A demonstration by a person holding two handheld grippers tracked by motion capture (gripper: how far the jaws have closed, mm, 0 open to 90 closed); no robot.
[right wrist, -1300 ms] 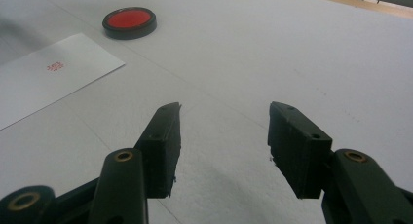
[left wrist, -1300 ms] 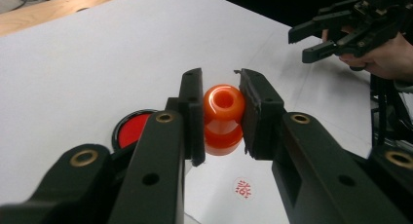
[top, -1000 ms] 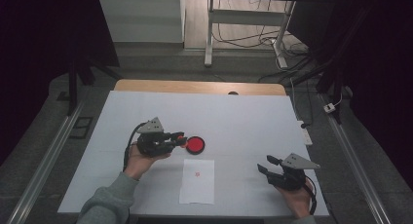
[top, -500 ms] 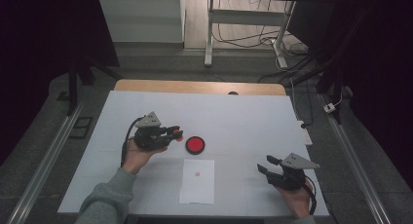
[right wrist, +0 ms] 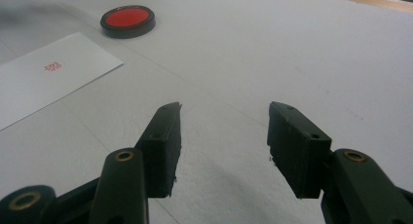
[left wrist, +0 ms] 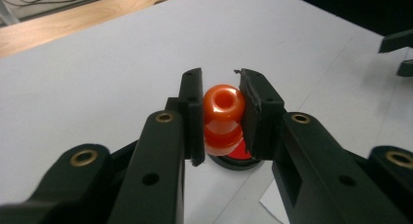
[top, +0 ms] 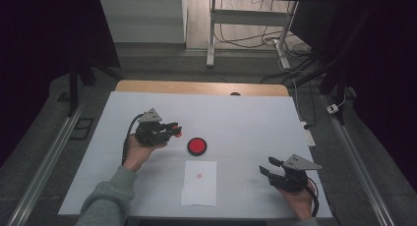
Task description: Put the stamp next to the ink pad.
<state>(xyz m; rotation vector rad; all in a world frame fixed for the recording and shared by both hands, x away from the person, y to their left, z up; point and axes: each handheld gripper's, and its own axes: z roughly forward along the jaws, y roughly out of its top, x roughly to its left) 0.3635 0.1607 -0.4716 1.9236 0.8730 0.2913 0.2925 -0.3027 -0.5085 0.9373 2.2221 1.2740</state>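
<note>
- Clamping a glossy orange plastic stamp (left wrist: pixel 223 118) between its jaws, your left gripper (top: pixel 173 130) is holding it above the white table (top: pixel 246 118), just left of the round red ink pad (top: pixel 197 146).
- Your right gripper (right wrist: pixel 224 117) is resting half open, gripping nothing, right of the white paper sheet (top: pixel 199 183).

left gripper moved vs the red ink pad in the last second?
Yes. The left gripper, shut on the orange stamp, has drawn away leftward from the red ink pad, which kept its place above the paper.
</note>
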